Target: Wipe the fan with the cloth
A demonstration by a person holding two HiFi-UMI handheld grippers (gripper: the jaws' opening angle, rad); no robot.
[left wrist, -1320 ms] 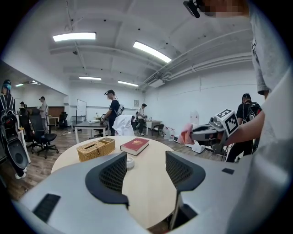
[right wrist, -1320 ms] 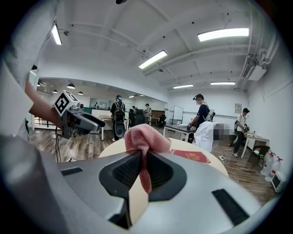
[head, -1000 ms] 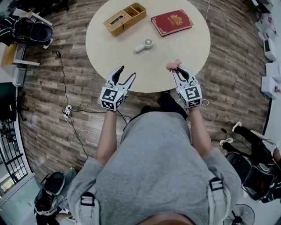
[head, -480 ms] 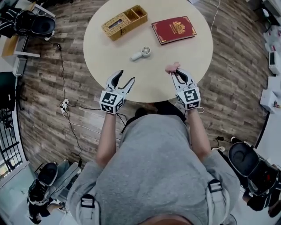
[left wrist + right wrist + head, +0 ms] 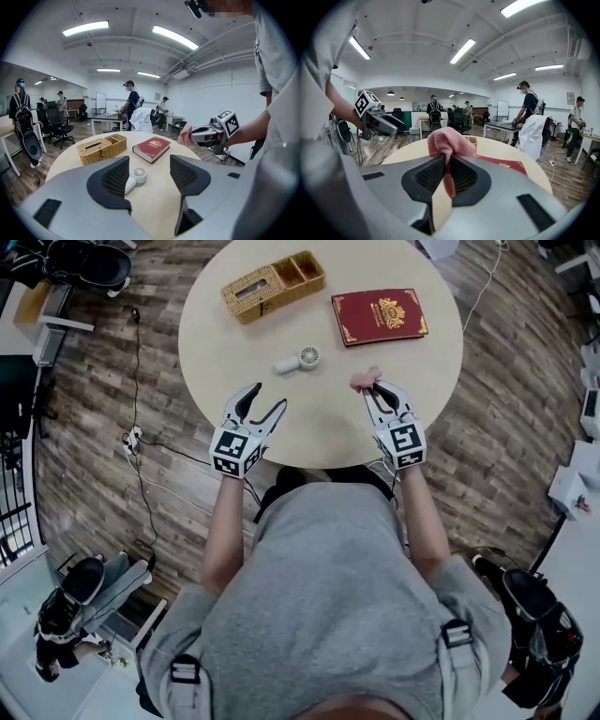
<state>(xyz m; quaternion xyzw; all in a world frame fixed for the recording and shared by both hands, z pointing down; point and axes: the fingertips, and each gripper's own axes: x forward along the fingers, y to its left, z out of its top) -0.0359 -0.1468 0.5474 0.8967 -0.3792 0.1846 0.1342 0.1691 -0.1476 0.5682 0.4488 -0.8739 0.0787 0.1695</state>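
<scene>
A small white hand fan [image 5: 298, 360] [image 5: 135, 176] lies on the round beige table [image 5: 403, 343], near its middle. My left gripper [image 5: 263, 401] [image 5: 149, 176] hovers over the table's near edge with its jaws open and empty, the fan ahead between them. My right gripper [image 5: 377, 388] [image 5: 446, 172] is shut on a pink cloth [image 5: 363, 380] [image 5: 447, 143] that bunches above its tips. It hangs over the table's near right part, right of the fan.
A wicker basket [image 5: 272, 282] [image 5: 101, 147] stands at the table's far left. A red book [image 5: 379, 316] [image 5: 152, 147] lies at the far right. Wood floor with cables [image 5: 141, 442] surrounds the table. Several people, desks and chairs fill the room behind.
Both grippers have moved forward over the table's near edge, toward the fan. The right one still holds the pink cloth.
</scene>
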